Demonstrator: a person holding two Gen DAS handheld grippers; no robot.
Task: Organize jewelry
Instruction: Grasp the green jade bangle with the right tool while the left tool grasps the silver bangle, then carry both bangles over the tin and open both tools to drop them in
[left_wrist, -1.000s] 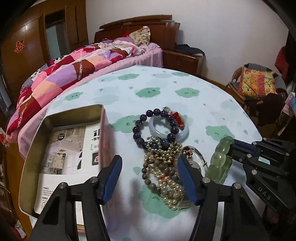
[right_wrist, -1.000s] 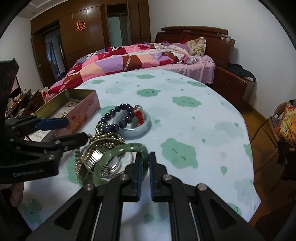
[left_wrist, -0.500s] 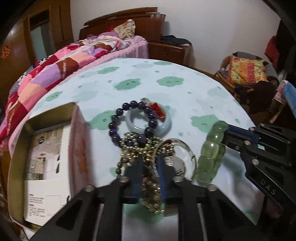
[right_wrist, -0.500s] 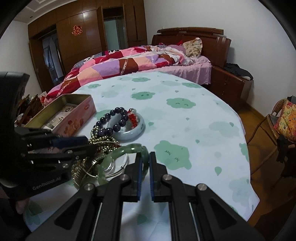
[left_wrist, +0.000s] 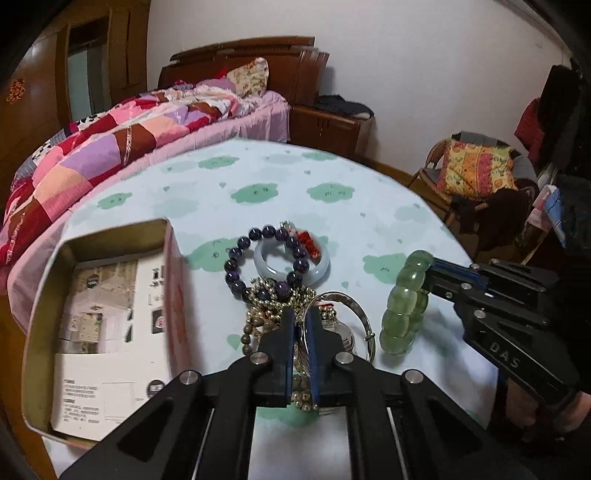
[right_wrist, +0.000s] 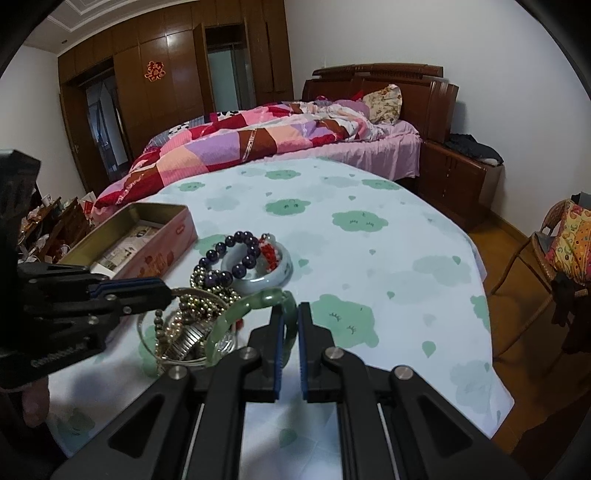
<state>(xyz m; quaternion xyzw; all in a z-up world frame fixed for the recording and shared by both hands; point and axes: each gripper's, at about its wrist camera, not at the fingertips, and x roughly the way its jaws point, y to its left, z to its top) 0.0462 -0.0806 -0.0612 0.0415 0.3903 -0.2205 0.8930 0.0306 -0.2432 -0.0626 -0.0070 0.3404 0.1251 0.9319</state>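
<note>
A heap of jewelry lies on the cloud-print table: a purple bead bracelet (left_wrist: 236, 258), a pale jade bangle (left_wrist: 321, 264), red beads (left_wrist: 312, 245), gold and brown bead strands (left_wrist: 258, 299) and a silver bangle (left_wrist: 360, 314). My left gripper (left_wrist: 300, 317) is shut on the gold bead strands in the heap, close to the silver bangle. My right gripper (right_wrist: 290, 314) is shut on a green chunky bracelet (right_wrist: 236, 314), held just above the table to the right of the heap; it also shows in the left wrist view (left_wrist: 404, 302). An open pink tin box (left_wrist: 110, 306) stands to the left.
The tin box (right_wrist: 147, 236) holds printed paper cards (left_wrist: 107, 332). A bed with a patchwork quilt (right_wrist: 258, 140) stands beyond the table. A wicker chair with a cushion (left_wrist: 476, 173) is at the right. The table's front edge (right_wrist: 491, 369) falls off near my right gripper.
My left gripper was open over the heap, moved in and shut on the strands. My right gripper kept holding the green bracelet, lifted slightly.
</note>
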